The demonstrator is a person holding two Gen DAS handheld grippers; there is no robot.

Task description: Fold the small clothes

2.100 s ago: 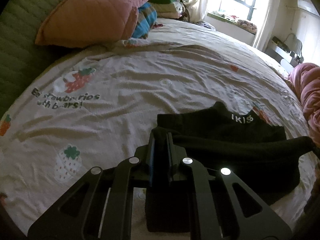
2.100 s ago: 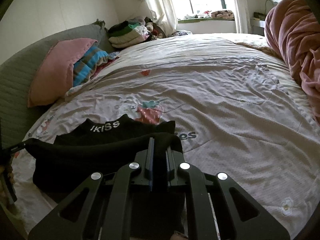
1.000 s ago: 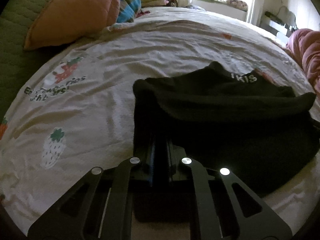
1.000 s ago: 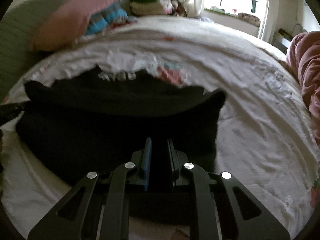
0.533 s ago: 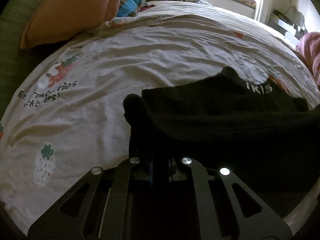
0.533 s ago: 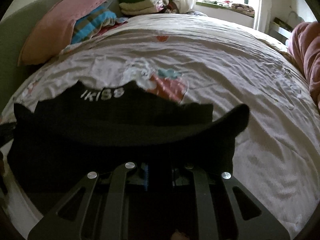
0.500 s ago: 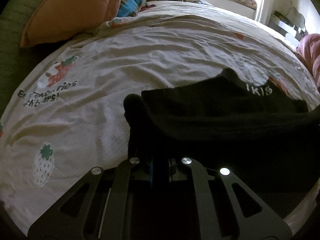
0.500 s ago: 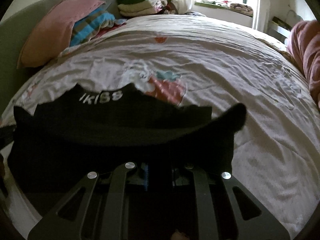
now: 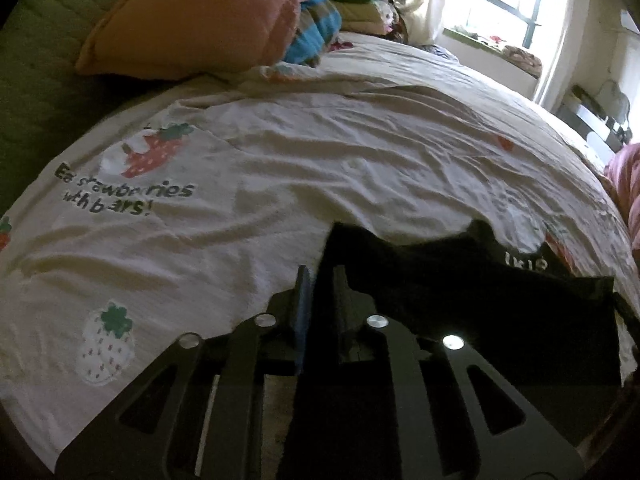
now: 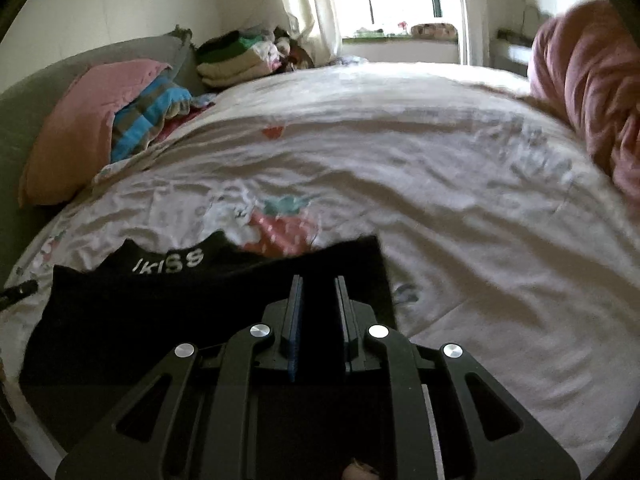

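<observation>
A small black garment [image 9: 460,292] with white "IKISS" lettering lies folded flat on the strawberry-print bedsheet [image 9: 280,184]. My left gripper [image 9: 321,276] sits over the garment's left edge, jaws a little apart with dark cloth in the gap. In the right wrist view the garment [image 10: 180,304] lies at the lower left. My right gripper [image 10: 319,284] is over its right edge, jaws a little apart with black cloth showing between them. The other gripper's tip [image 10: 18,292] pokes in at the far left.
A pink pillow [image 9: 200,20] and a blue striped blanket [image 9: 316,32] lie against the green headboard. Folded clothes [image 10: 236,60] are stacked by the window. A pink duvet [image 10: 588,80] is bunched along the right side of the bed.
Both grippers carried the garment's near edge forward and laid it down, so the raised fold is now flat. Both jaws have parted slightly and pulled back a little.
</observation>
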